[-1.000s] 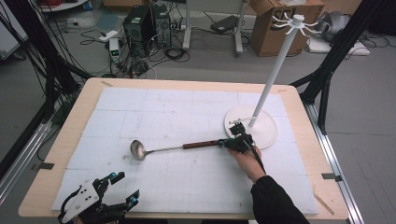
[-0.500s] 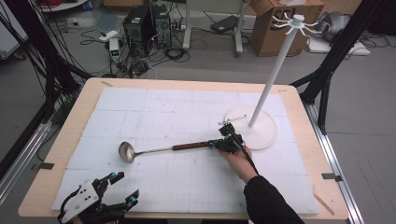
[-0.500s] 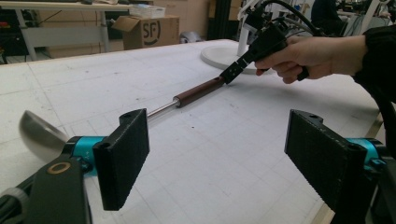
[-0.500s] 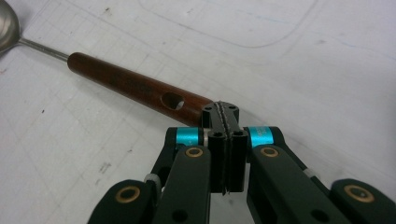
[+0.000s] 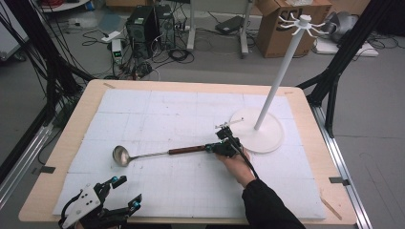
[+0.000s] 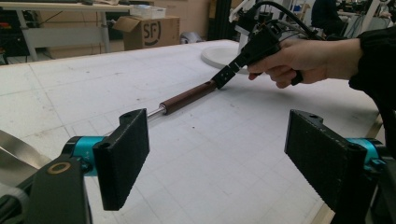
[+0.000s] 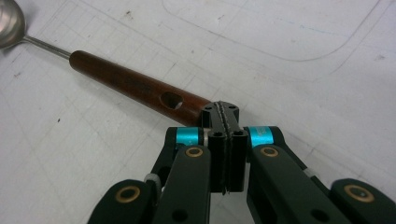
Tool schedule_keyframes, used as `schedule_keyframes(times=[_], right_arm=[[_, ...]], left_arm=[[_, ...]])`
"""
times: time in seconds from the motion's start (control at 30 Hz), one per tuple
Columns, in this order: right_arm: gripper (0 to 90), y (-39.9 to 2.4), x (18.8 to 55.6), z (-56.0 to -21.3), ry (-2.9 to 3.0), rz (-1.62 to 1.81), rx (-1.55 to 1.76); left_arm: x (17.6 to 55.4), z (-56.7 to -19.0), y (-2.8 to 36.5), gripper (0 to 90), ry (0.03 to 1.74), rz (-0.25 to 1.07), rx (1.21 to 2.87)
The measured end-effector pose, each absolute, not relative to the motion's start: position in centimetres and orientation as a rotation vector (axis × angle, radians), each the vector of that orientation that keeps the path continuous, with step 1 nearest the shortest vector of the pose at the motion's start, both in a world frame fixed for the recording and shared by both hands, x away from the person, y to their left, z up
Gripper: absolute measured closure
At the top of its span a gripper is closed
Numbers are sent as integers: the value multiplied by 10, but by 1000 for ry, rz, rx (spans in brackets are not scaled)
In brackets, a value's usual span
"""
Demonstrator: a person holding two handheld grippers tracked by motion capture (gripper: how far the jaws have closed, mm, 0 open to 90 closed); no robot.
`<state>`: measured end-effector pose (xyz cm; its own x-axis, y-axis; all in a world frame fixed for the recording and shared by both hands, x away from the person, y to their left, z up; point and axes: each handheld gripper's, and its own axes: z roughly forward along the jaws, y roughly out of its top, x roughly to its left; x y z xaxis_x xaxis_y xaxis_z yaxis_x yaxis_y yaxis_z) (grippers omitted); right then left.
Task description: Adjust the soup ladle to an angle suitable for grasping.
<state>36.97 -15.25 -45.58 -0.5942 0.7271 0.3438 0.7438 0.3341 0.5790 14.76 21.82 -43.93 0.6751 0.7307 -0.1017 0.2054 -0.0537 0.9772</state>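
**High view.** One ladle [image 5: 162, 153] lies flat on the white mat [image 5: 191, 109], centre-left of the frame. Its bowl points left and its brown handle points right. The right gripper [image 5: 217, 147] sits at the handle's end, just left of the round base of the one white hook rack [image 5: 282, 76]. The left gripper [image 5: 128, 190] rests at the bottom left, well apart from the ladle.

**Left gripper view.** The left gripper [image 6: 217, 154] is released: its jaws stand wide with nothing between them. Beyond them the ladle handle [image 6: 187, 97] runs up toward the right gripper [image 6: 233, 70], which a hand [image 6: 299, 60] holds at upper right.

**Right gripper view.** The right gripper [image 7: 224, 116] is clenched pad against pad. Its tip touches the butt of the handle [image 7: 135, 86] and grasps nothing that can be seen. There is one hanging hole [image 7: 172, 99] near that end, and the bowl [image 7: 9, 18] is at upper left.

**Step, as I judge it.** The closed tip is nudging the ladle along the mat to position it; no lift has begun. The next move calls for the right jaws to part and straddle the handle near the hole. They would then close firmly, so the long ladle doesn't swing on its way to a rack hook.

**Count.** Ladle 1, rack 1, grippers 2.
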Motion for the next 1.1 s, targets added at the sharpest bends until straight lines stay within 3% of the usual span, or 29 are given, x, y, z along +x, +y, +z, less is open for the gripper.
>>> schedule_keyframes(times=[0.37,0.73,1.0,1.1], right_arm=[[900,-160,361,-447,-2571,-1207,-1428],[891,-199,307,-424,-2566,-1427,-1405],[556,-217,271,-417,-2657,-1536,-1340],[391,-222,262,-415,-2666,-1546,-1374]], left_arm=[[145,-438,218,227,783,515,1606],[144,-438,217,227,778,518,1612],[146,-439,215,227,774,521,1623],[146,-439,215,227,776,525,1622]])
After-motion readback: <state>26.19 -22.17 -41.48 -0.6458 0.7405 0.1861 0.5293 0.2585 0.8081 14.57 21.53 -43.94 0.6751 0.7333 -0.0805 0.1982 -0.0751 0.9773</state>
